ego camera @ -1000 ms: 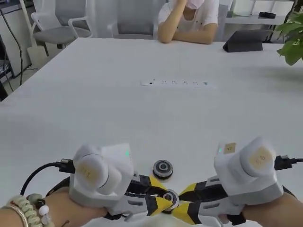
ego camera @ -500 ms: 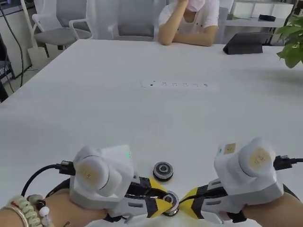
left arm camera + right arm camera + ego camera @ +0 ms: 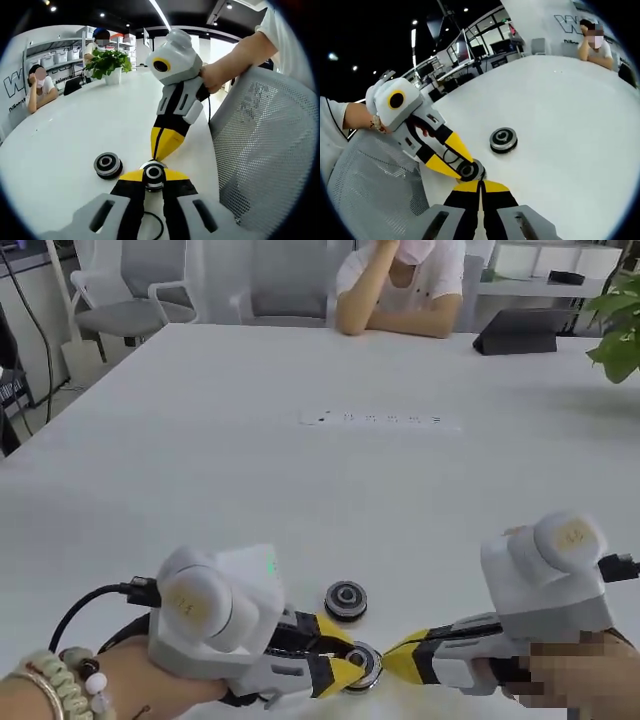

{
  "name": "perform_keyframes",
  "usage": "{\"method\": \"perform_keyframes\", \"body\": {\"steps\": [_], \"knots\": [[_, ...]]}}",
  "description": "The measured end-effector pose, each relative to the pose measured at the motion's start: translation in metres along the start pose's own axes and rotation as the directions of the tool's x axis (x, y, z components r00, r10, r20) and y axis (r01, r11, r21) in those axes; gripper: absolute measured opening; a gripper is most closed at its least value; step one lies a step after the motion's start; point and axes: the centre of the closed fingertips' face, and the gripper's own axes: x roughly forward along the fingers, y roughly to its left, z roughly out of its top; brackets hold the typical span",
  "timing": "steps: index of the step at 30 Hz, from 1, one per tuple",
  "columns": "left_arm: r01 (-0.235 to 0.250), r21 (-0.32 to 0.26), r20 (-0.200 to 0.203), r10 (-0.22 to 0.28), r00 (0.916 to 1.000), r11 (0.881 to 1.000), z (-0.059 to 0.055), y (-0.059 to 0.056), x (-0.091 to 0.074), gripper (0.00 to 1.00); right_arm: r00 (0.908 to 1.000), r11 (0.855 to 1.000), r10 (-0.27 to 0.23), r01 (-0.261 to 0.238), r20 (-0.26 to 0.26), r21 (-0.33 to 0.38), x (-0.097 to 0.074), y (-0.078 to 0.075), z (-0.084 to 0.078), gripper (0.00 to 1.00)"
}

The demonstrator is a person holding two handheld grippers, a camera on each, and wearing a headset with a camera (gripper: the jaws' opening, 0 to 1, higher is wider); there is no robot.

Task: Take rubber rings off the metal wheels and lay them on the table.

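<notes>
Since a second ago the right hand-held gripper (image 3: 392, 665) has swung its body out to the right in the head view and now lies flatter, while its yellow tips have stayed at the metal wheel (image 3: 362, 664). The wheel itself has not shifted; it sits low over the near edge of the table (image 3: 300, 490). It is clamped between the two yellow jaws of the left hand-held gripper (image 3: 350, 660), one jaw on each side of it, as the left gripper view shows. The right hand-held gripper's jaws are pressed together with only a thin line between them, and their tips touch the wheel's rim. Whether they pinch the dark rubber band there cannot be told. Just beyond the held wheel, apart from both grippers, a second wheel (image 3: 346, 599) lies flat on the table with its black rubber ring (image 3: 495, 145) on it. A black cable (image 3: 80, 605) runs from the left hand-held gripper, and beaded bracelets (image 3: 60, 675) ring that wrist. Farther off, a row of sockets (image 3: 380, 418) is set into the table, a person (image 3: 400, 290) sits at the far side, and a leafy plant (image 3: 615, 330) stands at the right edge.
</notes>
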Motion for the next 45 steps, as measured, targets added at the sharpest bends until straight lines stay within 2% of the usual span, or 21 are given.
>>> {"method": "perform_keyframes", "body": {"steps": [2, 4, 5, 7, 15, 26, 29, 30, 31, 32, 33, 34, 35, 36, 37, 45], "knots": [[-0.005, 0.007, 0.0, 0.005, 1.0, 1.0, 0.0, 0.0, 0.0, 0.07, 1.0, 0.999, 0.002, -0.001, -0.008, 0.038, 0.0, 0.002, 0.001, 0.0], [-0.011, 0.014, -0.003, 0.011, 0.9999, 1.0, 0.0, -0.001, 0.0, 0.07, 0.9999, 0.999, 0.015, -0.015, 0.008, 0.045, -0.002, 0.005, 0.006, 0.0], [-0.012, 0.017, -0.003, 0.013, 0.9999, 1.0, 0.001, -0.001, 0.0, 0.07, 1.0, 0.999, 0.006, -0.006, -0.005, 0.053, -0.002, 0.006, 0.005, 0.0], [-0.015, 0.021, -0.007, 0.015, 0.9999, 1.0, 0.001, -0.001, 0.0, 0.07, 0.9999, 1.0, -0.004, 0.004, -0.012, 0.014, -0.002, 0.008, 0.005, 0.0], [-0.015, 0.04, -0.017, 0.015, 0.9997, 0.999, 0.0, -0.001, 0.0, 0.07, 0.9999, 1.0, -0.002, 0.003, -0.016, 0.007, -0.002, 0.012, 0.008, 0.0], [-0.012, 0.032, -0.015, 0.012, 0.9998, 0.999, 0.0, -0.001, 0.0, 0.07, 0.9998, 1.0, 0.011, -0.012, -0.014, -0.015, -0.002, 0.018, 0.01, 0.0], [-0.012, 0.027, -0.015, 0.012, 0.9998, 1.0, 0.0, -0.001, 0.0, 0.07, 0.9987, 0.999, 0.049, -0.049, 0.011, -0.019, -0.001, 0.024, 0.015, 0.0], [-0.012, 0.028, -0.014, 0.012, 0.9998, 1.0, 0.0, -0.001, 0.0, 0.07, 0.9951, 0.996, 0.093, -0.093, 0.034, -0.01, -0.001, 0.032, 0.019, 0.0], [-0.013, 0.028, -0.013, 0.013, 0.9998, 1.0, 0.0, -0.001, 0.0, 0.07, 0.9881, 0.992, 0.123, -0.124, 0.093, 0.003, -0.001, 0.038, 0.03, 0.0], [-0.016, 0.025, -0.012, 0.017, 0.9998, 1.0, 0.0, -0.001, 0.001, 0.07, 0.9907, 0.992, 0.12, -0.121, 0.064, 0.018, -0.001, 0.039, 0.027, 0.0], [-0.016, 0.024, -0.012, 0.016, 0.9998, 1.0, 0.001, -0.001, 0.001, 0.07, 0.9979, 0.998, 0.062, -0.061, 0.017, -0.019, -0.001, 0.03, 0.021, 0.0], [-0.017, 0.025, -0.012, 0.017, 0.9998, 1.0, 0.001, -0.001, 0.001, 0.07, 0.9985, 0.996, 0.045, -0.043, 0.029, -0.075, 0.0, 0.026, 0.023, 0.0], [-0.017, 0.024, -0.012, 0.017, 0.9998, 1.0, 0.001, -0.001, 0.001, 0.07, 0.9979, 0.997, 0.061, -0.06, 0.022, -0.048, 0.001, 0.029, 0.02, 0.0], [-0.017, 0.022, -0.011, 0.018, 0.9998, 1.0, 0.001, -0.001, 0.001, 0.07, 0.9983, 0.998, 0.056, -0.056, 0.016, -0.007, 0.001, 0.025, 0.016, 0.0], [-0.018, 0.022, -0.011, 0.018, 0.9998, 1.0, 0.001, -0.001, 0.001, 0.07, 0.9987, 0.999, 0.05, -0.05, 0.012, 0.006, 0.001, 0.021, 0.014, 0.0], [-0.013, 0.016, -0.01, 0.013, 0.9999, 1.0, 0.001, 0.0, 0.0, 0.07, 0.9998, 0.999, 0.019, -0.019, 0.002, 0.029, -0.002, 0.013, 0.009, 0.0]]}}
